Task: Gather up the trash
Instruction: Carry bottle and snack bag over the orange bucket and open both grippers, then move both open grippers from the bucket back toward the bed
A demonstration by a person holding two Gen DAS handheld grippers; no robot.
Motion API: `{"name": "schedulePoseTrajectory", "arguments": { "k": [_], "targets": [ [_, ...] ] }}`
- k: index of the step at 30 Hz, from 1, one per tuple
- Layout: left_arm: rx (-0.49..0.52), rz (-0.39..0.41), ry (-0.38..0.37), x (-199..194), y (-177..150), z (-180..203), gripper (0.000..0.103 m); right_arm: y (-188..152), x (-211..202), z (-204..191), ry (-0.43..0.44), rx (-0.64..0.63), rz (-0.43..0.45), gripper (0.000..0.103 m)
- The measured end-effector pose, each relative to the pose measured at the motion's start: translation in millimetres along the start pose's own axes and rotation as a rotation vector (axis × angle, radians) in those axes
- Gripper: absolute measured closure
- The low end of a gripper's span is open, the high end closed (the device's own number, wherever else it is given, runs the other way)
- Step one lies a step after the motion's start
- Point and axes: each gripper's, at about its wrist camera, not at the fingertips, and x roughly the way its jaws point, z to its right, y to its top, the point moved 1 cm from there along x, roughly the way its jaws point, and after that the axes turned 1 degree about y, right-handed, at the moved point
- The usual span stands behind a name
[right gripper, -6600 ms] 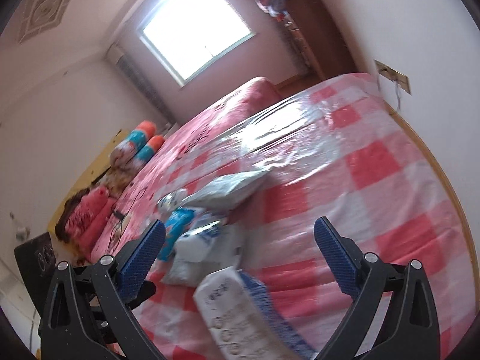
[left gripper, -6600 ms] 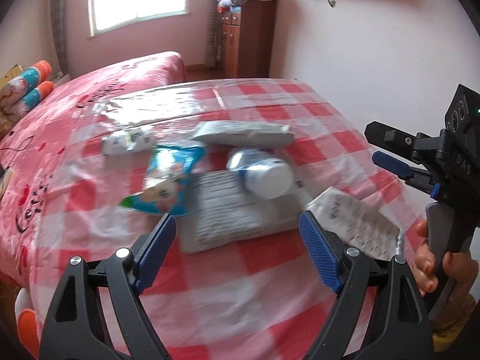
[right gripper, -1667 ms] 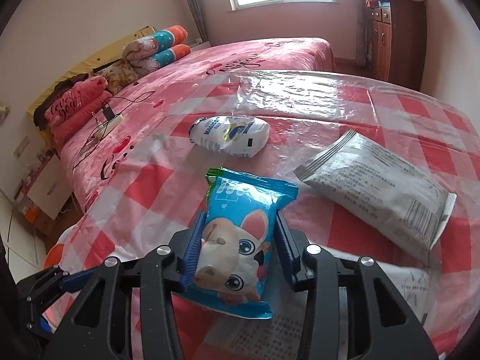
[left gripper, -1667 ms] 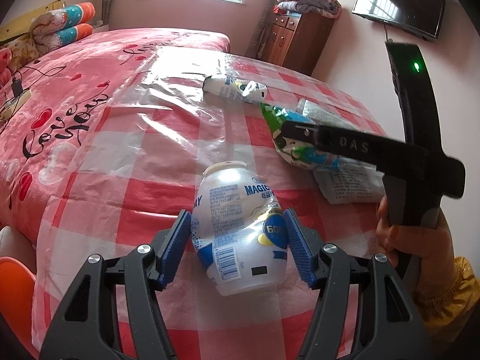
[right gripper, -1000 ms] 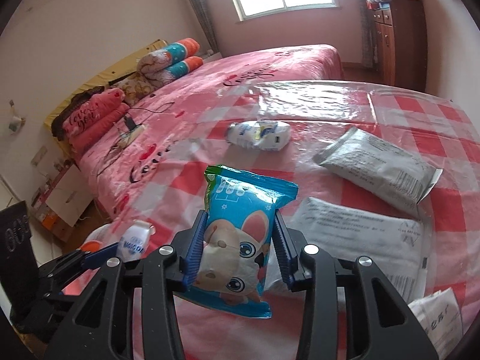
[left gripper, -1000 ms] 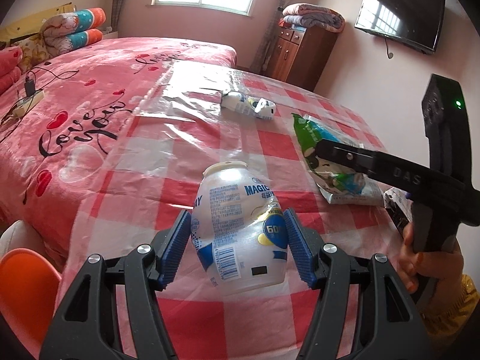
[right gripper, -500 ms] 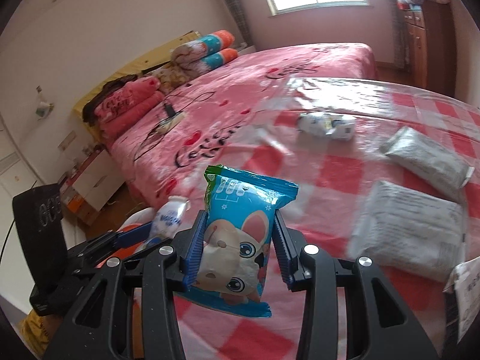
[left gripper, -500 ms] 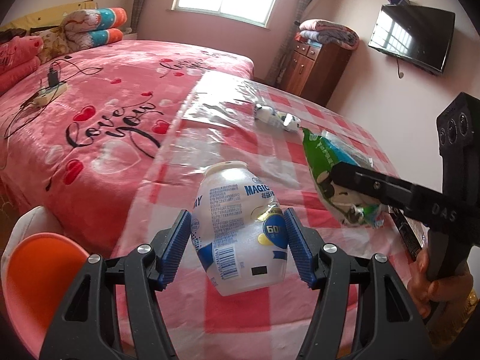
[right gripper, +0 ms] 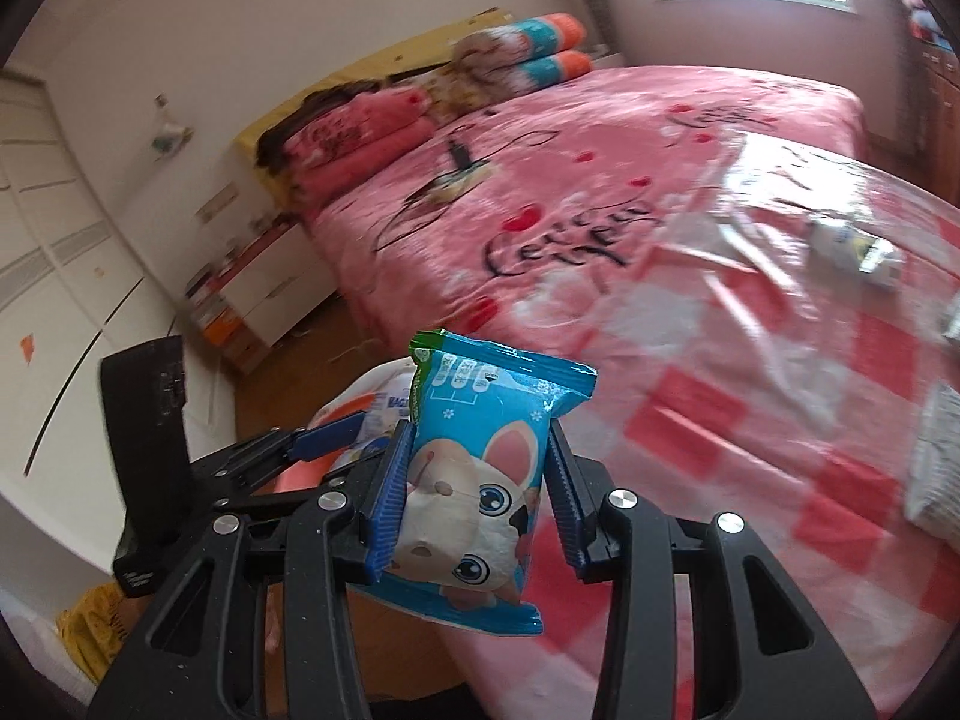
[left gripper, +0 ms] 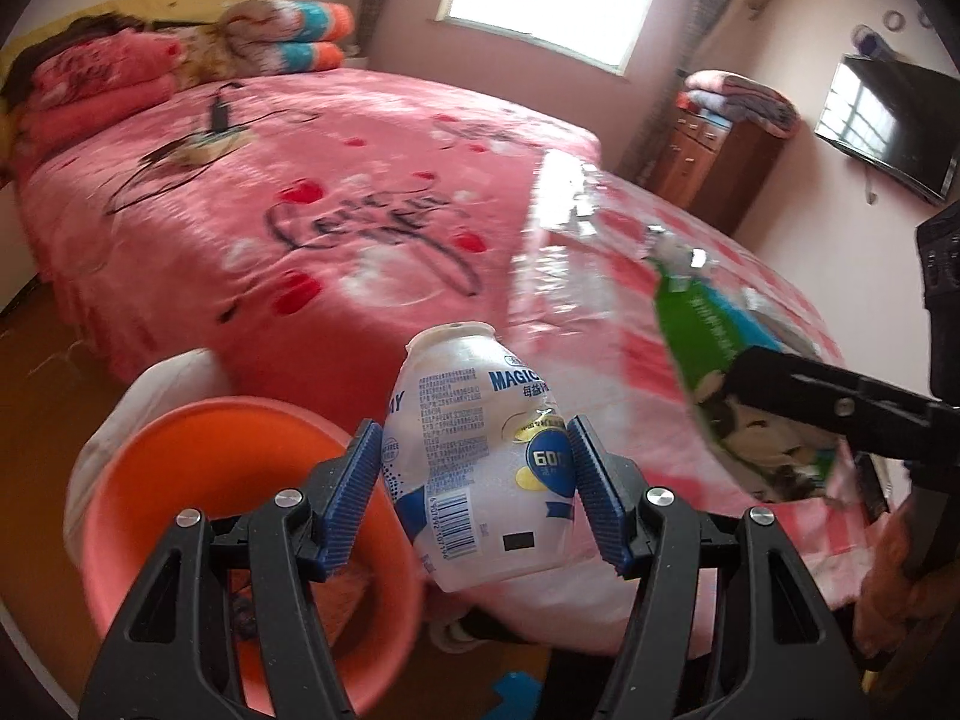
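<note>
My left gripper is shut on a crumpled white plastic bottle with blue print, held in the air beside the bed's edge, just right of an orange bin on the floor. My right gripper is shut on a blue snack packet with a cartoon rabbit, held above the bed's edge. In the left wrist view the packet shows at the right. In the right wrist view the left gripper and bottle are low left, hiding most of the bin.
A pink bed carries a red-checked plastic sheet. On the sheet lie a small crushed bottle and a grey packet. A wooden dresser and a wall TV stand at the far side. The floor is brown wood.
Both grippers have swung left, off the checked sheet toward the bed's edge. The orange bin has come into fuller view below the left gripper. Both grips are unchanged.
</note>
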Motion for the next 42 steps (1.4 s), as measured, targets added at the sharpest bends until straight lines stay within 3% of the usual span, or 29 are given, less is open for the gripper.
{"name": "schedulePoseTrajectory", "arguments": {
  "k": [15, 18, 19, 23, 31, 42],
  "targets": [
    [-0.150, -0.048, 0.166, -1.9, -24.8, -96.9, 0.039, 5.8, 65.7, -91.0, 0.116, -0.194, -0.125, 0.057],
    [-0.179, -0.087, 0.223, 6.9, -32.3, -112.0, 0.038, 4.8, 76.2, -102.0, 0.126, -0.217, -0.137, 0.034],
    [-0.188, -0.102, 0.240, 9.5, -34.5, -116.3, 0.035, 5.0, 77.2, -101.6, 0.126, -0.214, -0.136, 0.025],
    [-0.224, -0.116, 0.275, 10.4, -41.0, -132.0, 0.027, 6.2, 69.9, -92.2, 0.110, -0.185, -0.110, 0.015],
    [-0.226, -0.120, 0.286, 10.5, -42.4, -131.2, 0.019, -0.2, 49.0, -40.8, 0.068, -0.027, -0.073, 0.012],
    [-0.193, -0.146, 0.233, 21.6, -39.1, -101.6, 0.018, -28.2, 26.4, 1.8, -0.022, 0.038, -0.037, 0.009]
  ]
}}
